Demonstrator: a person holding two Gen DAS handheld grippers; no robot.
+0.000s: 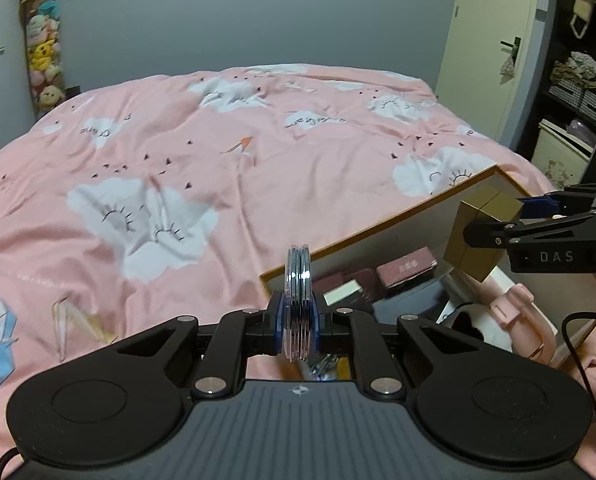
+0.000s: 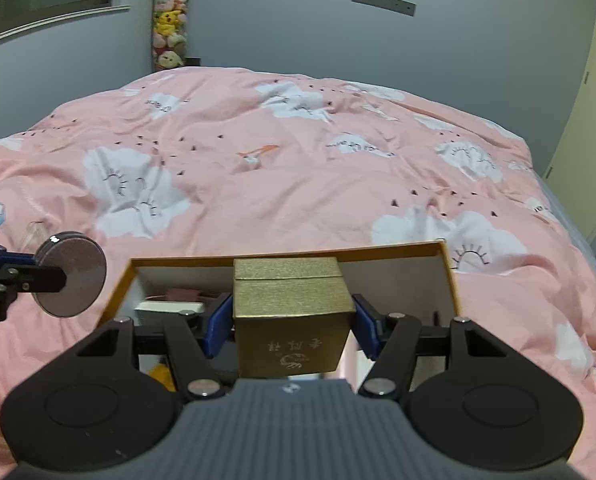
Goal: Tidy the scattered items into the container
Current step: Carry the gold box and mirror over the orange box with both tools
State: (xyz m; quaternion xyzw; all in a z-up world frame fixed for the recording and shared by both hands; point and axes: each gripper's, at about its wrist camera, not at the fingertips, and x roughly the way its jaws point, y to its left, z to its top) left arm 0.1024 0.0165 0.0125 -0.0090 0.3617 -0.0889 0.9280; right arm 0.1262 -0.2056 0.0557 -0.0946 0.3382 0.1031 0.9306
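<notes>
Left gripper (image 1: pixel 297 326) — jaws narrow, clamped on a disc (image 1: pixel 298 300), round and thin, held on edge above the bed (image 1: pixel 137 160), just beside the near-left corner of the box (image 1: pixel 378 228). The disc looks light, stiff, glossy at the rim, probably slippery; flat faces are the sure hold, as taken.

Right gripper (image 2: pixel 291 320) — jaws set wide, pressed on both sides of a gold carton (image 2: pixel 289 300), held over the box's open interior. The carton looks like light card that would crush under hard squeeze; side walls are the place to grip.

Box: orange rim, white inner walls, sits on the soft pink quilt. Pink packs (image 1: pixel 406 268) and other small goods already lie inside, so open floor is limited. Far wall stands close ahead of the carton. The left rim must be cleared before the disc goes in. Grippers well apart.
</notes>
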